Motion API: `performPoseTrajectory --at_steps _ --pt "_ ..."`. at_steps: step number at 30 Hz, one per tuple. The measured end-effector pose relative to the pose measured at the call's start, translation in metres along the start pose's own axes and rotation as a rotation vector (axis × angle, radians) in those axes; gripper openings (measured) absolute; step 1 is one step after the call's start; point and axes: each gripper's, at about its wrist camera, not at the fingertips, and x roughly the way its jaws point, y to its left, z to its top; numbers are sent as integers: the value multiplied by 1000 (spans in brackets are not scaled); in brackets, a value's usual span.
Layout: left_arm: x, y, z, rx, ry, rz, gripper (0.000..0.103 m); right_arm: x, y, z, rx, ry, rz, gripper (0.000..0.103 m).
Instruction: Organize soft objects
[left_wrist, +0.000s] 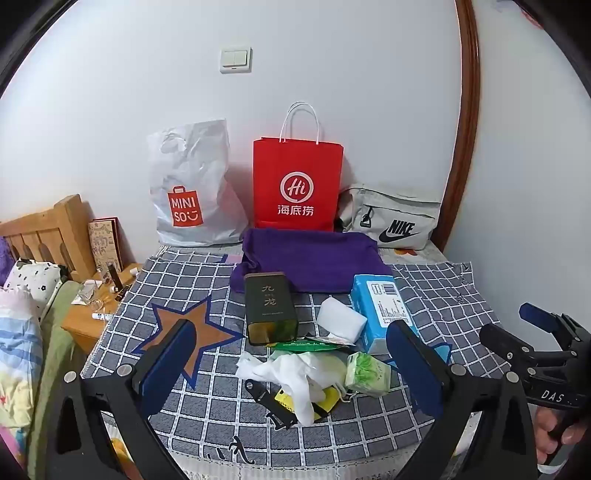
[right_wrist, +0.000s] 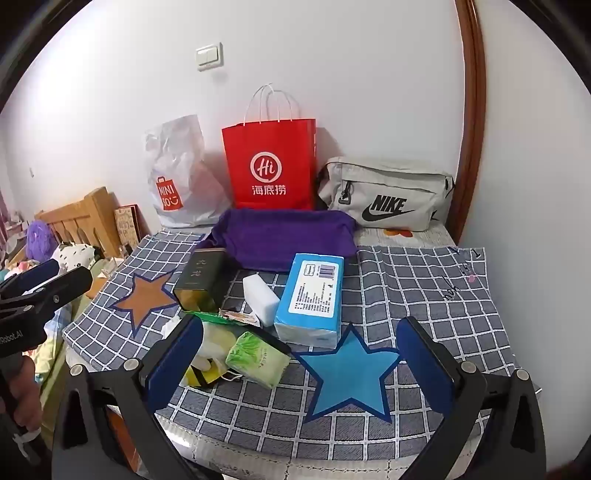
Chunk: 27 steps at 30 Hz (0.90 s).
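Note:
A pile of small things lies on the checked cloth (left_wrist: 436, 295): a folded purple cloth (left_wrist: 310, 258), a blue tissue pack (left_wrist: 380, 306), a white foam block (left_wrist: 341, 319), a green tissue pack (left_wrist: 367, 373), crumpled white plastic (left_wrist: 291, 373) and a dark tin (left_wrist: 271, 308). My left gripper (left_wrist: 291, 326) hovers open in front of the pile with nothing between its pads. My right gripper (right_wrist: 299, 325) is open too, above the cloth near the green tissue pack (right_wrist: 258, 360) and the blue tissue pack (right_wrist: 314, 295). The purple cloth (right_wrist: 284, 236) lies behind them.
Against the wall stand a white Miniso bag (left_wrist: 188, 192), a red paper bag (left_wrist: 297, 184) and a grey Nike bag (left_wrist: 391, 218). A wooden nightstand (left_wrist: 88, 321) with small items and a bed lie to the left. A wooden door frame (left_wrist: 465, 147) rises on the right.

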Motion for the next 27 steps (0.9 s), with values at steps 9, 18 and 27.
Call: performPoseTrajectory --at_steps 9,18,27 --pt "1 -4 1 7 5 9 103 2 -1 0 3 8 2 103" --pt "-2 -4 -1 8 2 7 103 -2 1 0 0 9 8 103" --pt "-6 -5 -1 12 2 11 103 -4 0 1 4 6 6 103"
